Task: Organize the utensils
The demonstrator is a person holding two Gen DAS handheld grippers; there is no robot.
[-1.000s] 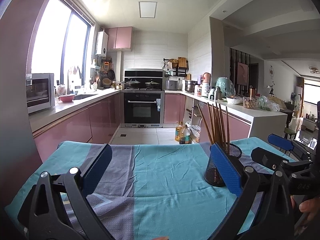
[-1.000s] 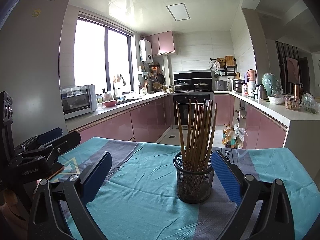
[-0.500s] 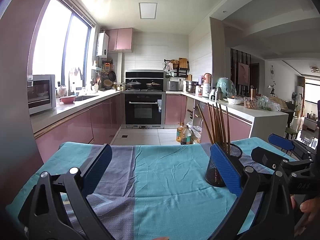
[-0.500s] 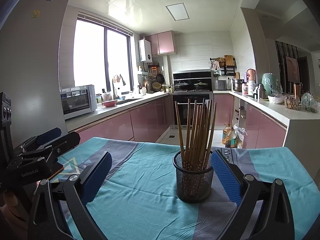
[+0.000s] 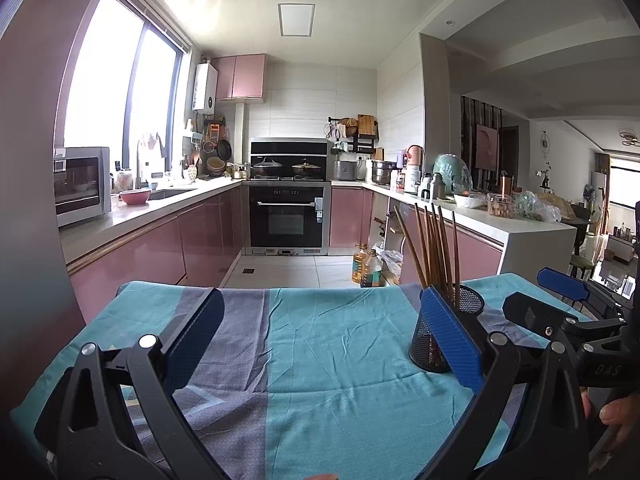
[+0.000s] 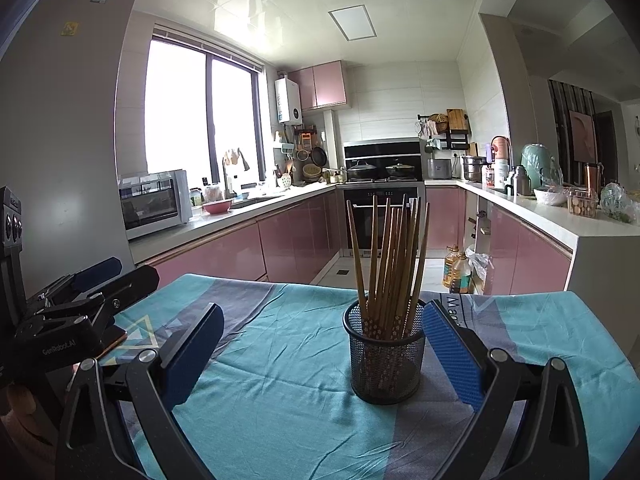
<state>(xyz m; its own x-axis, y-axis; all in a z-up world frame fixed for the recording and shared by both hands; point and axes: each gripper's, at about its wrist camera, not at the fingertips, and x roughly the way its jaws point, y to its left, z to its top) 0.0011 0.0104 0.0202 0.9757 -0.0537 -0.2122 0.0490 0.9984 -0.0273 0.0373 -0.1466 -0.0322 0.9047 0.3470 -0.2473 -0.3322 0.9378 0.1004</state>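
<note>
Kitchen light falls on a table under a teal and grey cloth (image 6: 280,380), and we hold a two-finger gripper in each hand just above it.

Nearest in the right wrist view, our right gripper (image 6: 320,356) has its blue pads spread wide and grasps nothing. Between them, nearer the right pad, a black mesh cup (image 6: 385,360) stands upright on the cloth, packed with wooden chopsticks (image 6: 390,264) that fan out above the rim. Our left gripper (image 5: 316,344) is likewise spread and empty, over bare cloth well left of the cup.

Beyond the table are pink cabinets (image 6: 280,248), an oven (image 5: 286,216), and a window (image 6: 200,116).

No loose utensils show on the cloth, so we judge the task done or nearly so.

Risk: the cup looks light and top-heavy. A pad that brushes the leaning sticks or nudges the mesh wall could tip it and spill them, and the loose cloth could drag under a gripper and carry the cup along.

Only the right view shows the cup whole, with flower patterns on the sticks' lower ends. The left view has the cup partly behind its own right pad, but shows a hand (image 5: 614,416) at the far right edge.
</note>
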